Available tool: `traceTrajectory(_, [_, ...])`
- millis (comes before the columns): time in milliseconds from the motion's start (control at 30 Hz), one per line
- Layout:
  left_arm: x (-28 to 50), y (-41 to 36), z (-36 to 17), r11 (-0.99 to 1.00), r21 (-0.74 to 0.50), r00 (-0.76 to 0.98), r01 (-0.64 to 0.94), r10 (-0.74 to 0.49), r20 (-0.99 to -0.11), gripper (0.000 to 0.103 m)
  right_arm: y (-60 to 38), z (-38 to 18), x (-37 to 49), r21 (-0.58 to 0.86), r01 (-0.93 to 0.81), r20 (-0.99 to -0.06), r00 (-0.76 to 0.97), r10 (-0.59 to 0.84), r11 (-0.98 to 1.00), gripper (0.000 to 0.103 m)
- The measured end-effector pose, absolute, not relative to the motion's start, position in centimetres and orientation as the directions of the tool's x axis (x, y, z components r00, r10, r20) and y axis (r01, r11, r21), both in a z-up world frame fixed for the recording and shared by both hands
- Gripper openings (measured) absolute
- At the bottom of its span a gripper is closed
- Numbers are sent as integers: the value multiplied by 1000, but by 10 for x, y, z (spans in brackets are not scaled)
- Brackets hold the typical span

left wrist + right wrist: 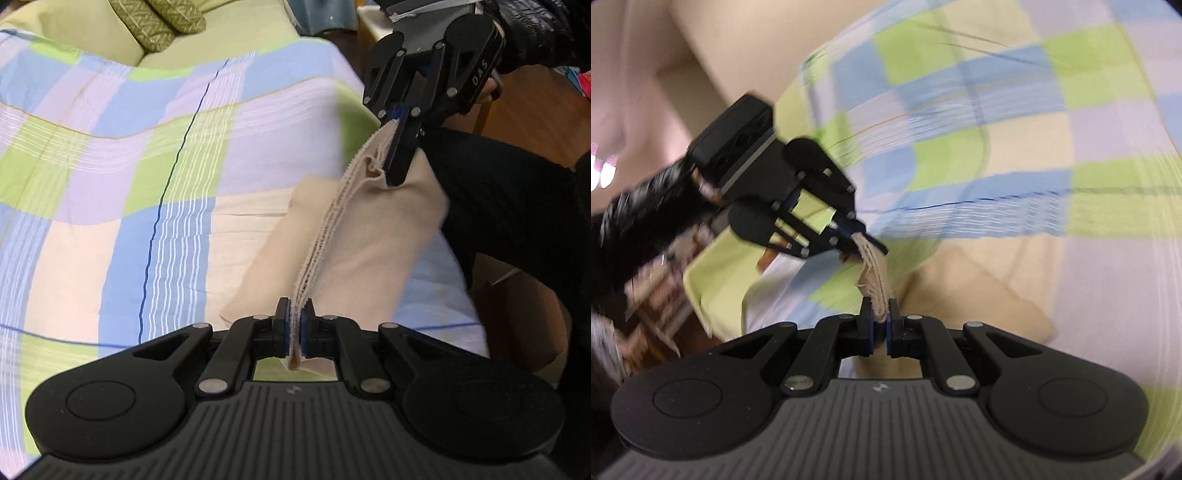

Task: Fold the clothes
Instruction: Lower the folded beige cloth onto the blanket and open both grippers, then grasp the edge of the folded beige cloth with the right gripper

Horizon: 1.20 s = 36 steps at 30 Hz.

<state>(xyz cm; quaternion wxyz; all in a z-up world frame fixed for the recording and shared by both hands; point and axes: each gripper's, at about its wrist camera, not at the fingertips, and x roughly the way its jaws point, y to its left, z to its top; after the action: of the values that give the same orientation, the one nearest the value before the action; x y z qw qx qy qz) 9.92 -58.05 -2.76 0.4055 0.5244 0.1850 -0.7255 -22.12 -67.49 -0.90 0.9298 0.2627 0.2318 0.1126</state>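
Gripping the ribbed edge of a beige garment [354, 236], the left gripper [294, 314] has its two fingers [282, 314] pressed together with the cloth pinched flat between the blue pads. The right gripper [397, 173] does the same at the other end of that edge — its black fingers are closed on the fabric, and a small fold of cloth bulges just beside them. Between the two grippers the ribbed band runs as a nearly straight line, lifted off the bed, while the rest of the garment hangs down from it on both sides and its lower part lies on the bedsheet [110, 184].

Seen from the right wrist, the picture is blurred, but the same grip is clear: the right gripper [880, 314] holds one end of the band and the left gripper [862, 240] holds the other, with a short piece of beige cloth [873, 273] between them.

The bedsheet is checked in green, blue, lilac and cream, with thin white stripes and a dark blue line. At the far end of the bed lie two green patterned pillows [159, 20]. A black sleeve [532, 33] goes behind the right gripper, and a dark trouser leg [509, 192] stands just beside the bed, over a brown wooden floor [543, 122].
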Motion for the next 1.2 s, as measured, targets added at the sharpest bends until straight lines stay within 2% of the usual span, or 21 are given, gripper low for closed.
traceTrajectory(333, [105,-608,-56,-589,150,-123,794,-398,-909,6,-701,-53,-223,658,24,-355,891,282,753,4])
traceTrajectory(467, [110,-613,-64,-550,153,-104,821,-408,-907,13,-706,-57,-225,651,83,-384,894,233,754,7])
traceTrajectory(500, [112,-613,-66,-536,151,-100,831,-410,-906,15,-708,-59,-225,649,102,-391,895,216,754,11])
traceTrajectory(600, [117,-611,-69,-503,150,-89,851,-420,-903,28,-713,-62,-230,657,133,-393,900,187,742,12])
traceTrajectory(633, [118,-610,-69,-492,149,-87,858,-424,-901,29,-714,-62,-230,654,142,-396,901,177,743,12])
traceTrajectory(867, [128,-601,-71,-430,142,-74,892,-448,-891,29,-716,-66,-236,638,225,-438,893,106,736,12])
traceTrajectory(967, [131,-599,-76,-387,168,-34,907,-464,-885,29,-715,-63,-238,585,283,-473,881,36,760,12])
traceTrajectory(1100, [138,-593,-72,-345,134,-52,929,-480,-876,29,-711,-50,-247,539,260,-447,895,11,801,13])
traceTrajectory(1167, [144,-587,-68,-318,85,-85,944,-486,-870,30,-710,-42,-255,535,231,-429,903,26,812,18])
traceTrajectory(1200, [147,-583,-66,-306,60,-102,950,-489,-866,32,-710,-41,-258,548,225,-422,906,34,806,26])
